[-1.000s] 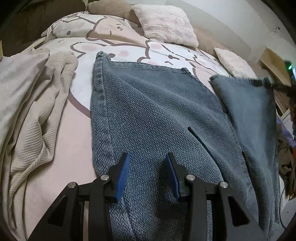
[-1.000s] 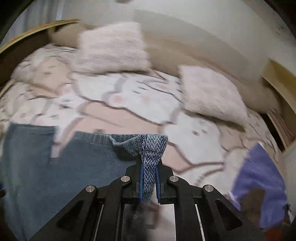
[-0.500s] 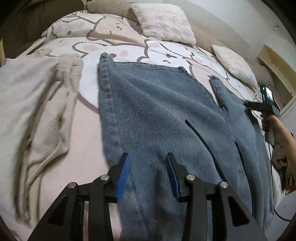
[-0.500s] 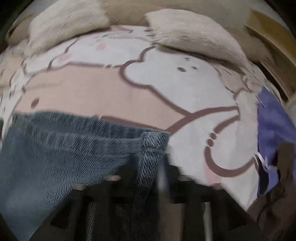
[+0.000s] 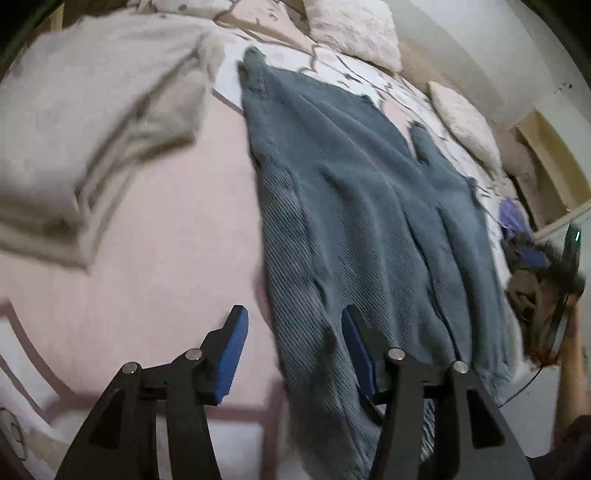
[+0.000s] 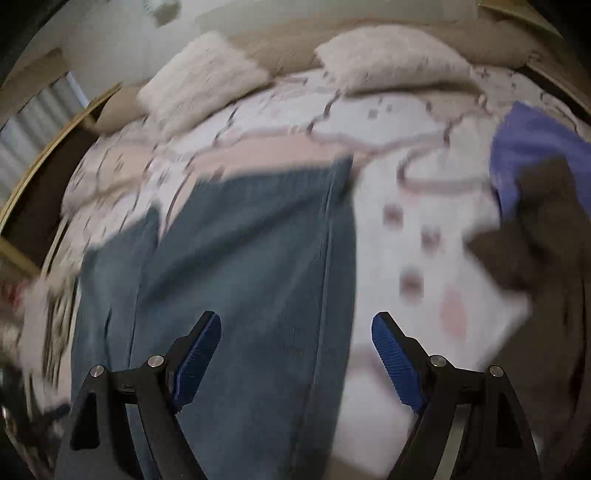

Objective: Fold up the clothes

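Both views smeared with motion blur, detail soft. My left gripper [image 5: 293, 345] hangs over the bed, fingers spread wide, nothing between the blue pads [image 5: 231, 356]; the near left edge of the grey-blue jeans [image 5: 369, 206] runs up through the gap between them, whether touching I cannot tell. Jeans lie spread flat on the pink-and-white cartoon bedspread [image 5: 159, 236], stretching from 6 o'clock toward 12 in the left view, two legs side by side. Beige knit garment [image 5: 92, 110] heaped at 10 o'clock, just beside the jeans. Fluffy pillows [image 5: 354, 29] at 1 o'clock near the headboard end. At 3 o'clock, the right gripper [image 5: 570, 254] and the person's forearm [image 5: 572, 354] at the bed's edge. Right wrist view: right gripper [image 6: 295, 349] also wide open and empty, hovering above the jeans [image 6: 240, 277], whose right-hand seam edge runs between the fingers. Purple cloth [image 6: 535, 147] with a dark brown garment [image 6: 535, 258] at 2 to 3 o'clock.
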{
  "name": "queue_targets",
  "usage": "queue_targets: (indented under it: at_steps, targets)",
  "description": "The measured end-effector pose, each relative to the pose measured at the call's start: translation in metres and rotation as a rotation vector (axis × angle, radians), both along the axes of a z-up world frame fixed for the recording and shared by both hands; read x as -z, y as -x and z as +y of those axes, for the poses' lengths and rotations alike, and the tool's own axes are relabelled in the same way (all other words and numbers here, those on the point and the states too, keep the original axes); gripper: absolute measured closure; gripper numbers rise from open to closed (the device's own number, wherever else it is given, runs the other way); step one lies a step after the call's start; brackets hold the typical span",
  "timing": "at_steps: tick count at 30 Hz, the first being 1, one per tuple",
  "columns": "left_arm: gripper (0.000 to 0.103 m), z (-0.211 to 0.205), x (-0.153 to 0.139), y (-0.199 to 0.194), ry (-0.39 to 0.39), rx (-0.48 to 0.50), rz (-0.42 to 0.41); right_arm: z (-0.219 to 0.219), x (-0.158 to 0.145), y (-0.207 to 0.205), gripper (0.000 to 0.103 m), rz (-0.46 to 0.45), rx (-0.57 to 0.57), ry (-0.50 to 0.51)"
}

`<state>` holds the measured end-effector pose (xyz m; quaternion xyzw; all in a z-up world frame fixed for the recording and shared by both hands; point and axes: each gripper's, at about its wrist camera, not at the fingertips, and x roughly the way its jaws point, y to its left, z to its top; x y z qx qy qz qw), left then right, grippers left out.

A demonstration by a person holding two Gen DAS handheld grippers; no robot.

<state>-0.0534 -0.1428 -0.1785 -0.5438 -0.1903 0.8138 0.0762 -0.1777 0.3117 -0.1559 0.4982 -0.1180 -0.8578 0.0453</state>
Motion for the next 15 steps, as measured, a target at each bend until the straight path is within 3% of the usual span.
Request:
queue_targets:
  at_steps: [5,8,10,11,12,15]
  targets:
    - [0.033,0.024,0.001,-0.009,0.058,0.074,0.01,-0.014,0.028,-0.091,0.019,-0.107,-0.028,0.008]
    - [0.036,0.029,0.001,-0.009,0.072,0.089,-0.007,-0.021,0.037,-0.128,0.019,-0.158,-0.027,0.068]
    - [0.054,0.034,0.001,-0.011,0.08,0.105,-0.021,-0.026,0.045,-0.145,0.019,-0.192,-0.027,0.102]
    - [0.085,0.036,0.001,-0.013,0.084,0.113,-0.028,-0.03,0.049,-0.152,0.019,-0.21,-0.029,0.124]
    - [0.09,0.038,0.001,-0.014,0.088,0.121,-0.035,-0.035,0.053,-0.159,0.019,-0.228,-0.029,0.149]
    - [0.093,0.042,0.0,-0.019,0.108,0.14,-0.05,-0.046,0.056,-0.167,0.02,-0.223,-0.029,0.152]
